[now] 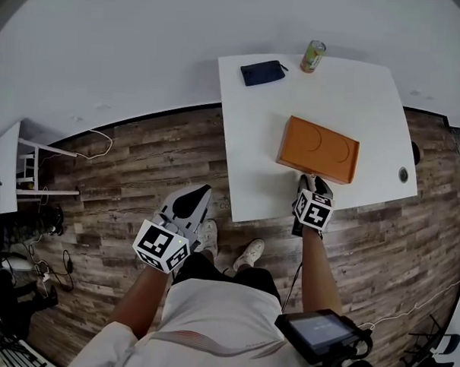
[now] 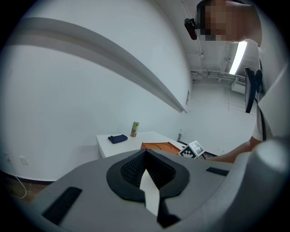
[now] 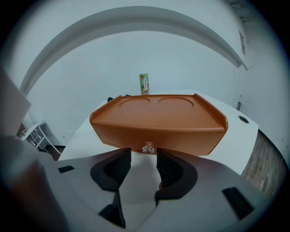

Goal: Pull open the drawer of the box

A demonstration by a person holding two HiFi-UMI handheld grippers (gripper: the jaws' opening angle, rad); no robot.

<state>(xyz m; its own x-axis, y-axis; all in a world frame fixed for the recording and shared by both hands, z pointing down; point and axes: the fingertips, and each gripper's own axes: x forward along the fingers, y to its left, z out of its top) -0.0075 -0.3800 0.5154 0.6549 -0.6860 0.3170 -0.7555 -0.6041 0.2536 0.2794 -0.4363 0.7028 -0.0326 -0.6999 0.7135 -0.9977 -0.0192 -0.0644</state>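
An orange box (image 1: pixel 319 148) with two round recesses in its lid lies on the white table (image 1: pixel 255 142), near the front edge. In the right gripper view the box (image 3: pixel 158 120) fills the middle, with a small clear knob (image 3: pixel 148 147) on its front face. My right gripper (image 3: pixel 144 153) is open, and the knob sits just at its fingertips, in the gap, with neither pad touching it. In the head view the right gripper (image 1: pixel 312 182) points at the box's near side. My left gripper (image 1: pixel 191 202) hangs over the floor left of the table; its pads (image 2: pixel 136 165) meet at the tips.
A green can (image 1: pixel 312 56) and a dark blue pouch (image 1: pixel 262 72) stand at the table's far edge. A cable hole (image 1: pixel 403 175) is in the table's right front corner. The person's shoes (image 1: pixel 250 254) are on the wood floor by the front edge. A white shelf (image 1: pixel 6 169) stands far left.
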